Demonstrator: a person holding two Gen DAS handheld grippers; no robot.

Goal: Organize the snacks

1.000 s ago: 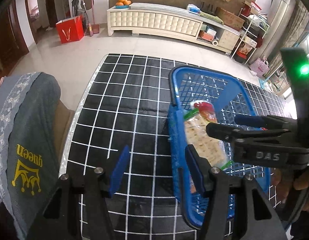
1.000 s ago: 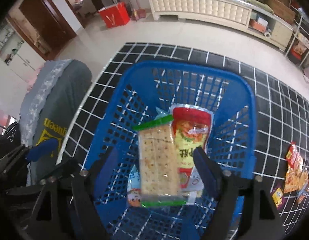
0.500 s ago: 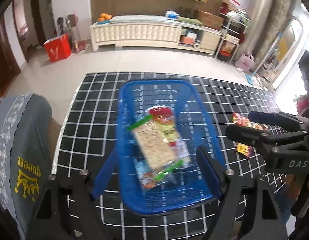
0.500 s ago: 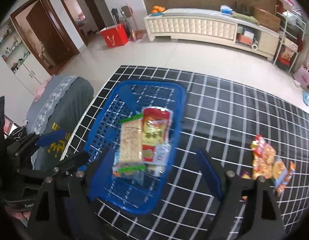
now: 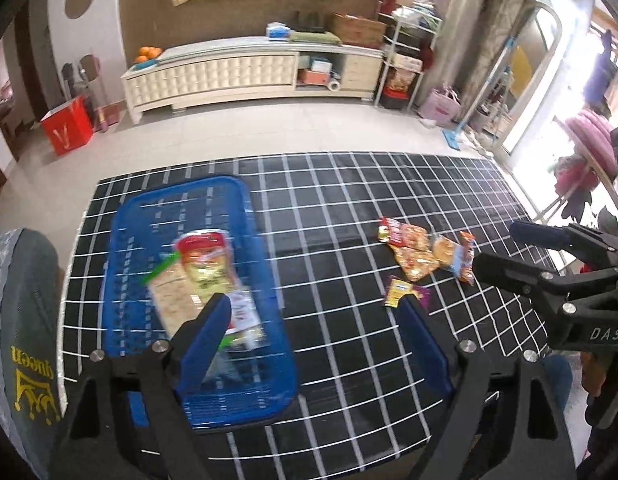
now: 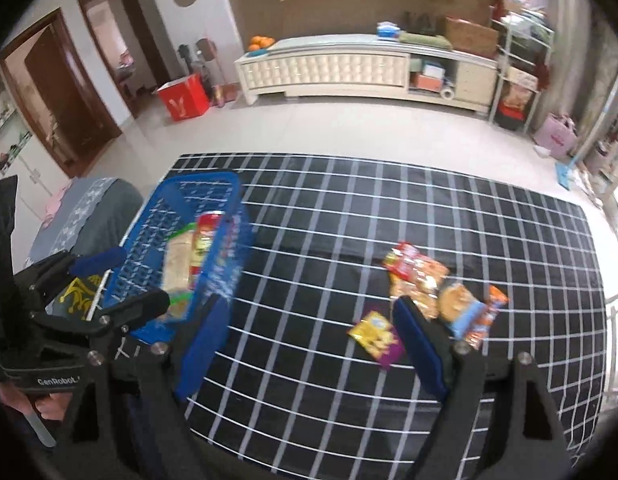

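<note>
Snacks: a cracker pack (image 5: 171, 300) and a red-topped pouch (image 5: 207, 264) are seen lying in the blue basket (image 5: 181, 208); loose packets (image 6: 419, 280) and a yellow-purple sachet (image 6: 375, 334) lie well apart from it on the gridded table mat (image 6: 309, 280).
Left gripper (image 5: 313, 328): jaws are opening; nothing is seen between them.
Right gripper (image 6: 309, 338): fingers spread wide, nothing held.
Step in hand: judged to be the reach toward the loose packets.
Next move: one packet is to be straddled, pinched and lifted clear of its neighbours, which touch one another.
</note>
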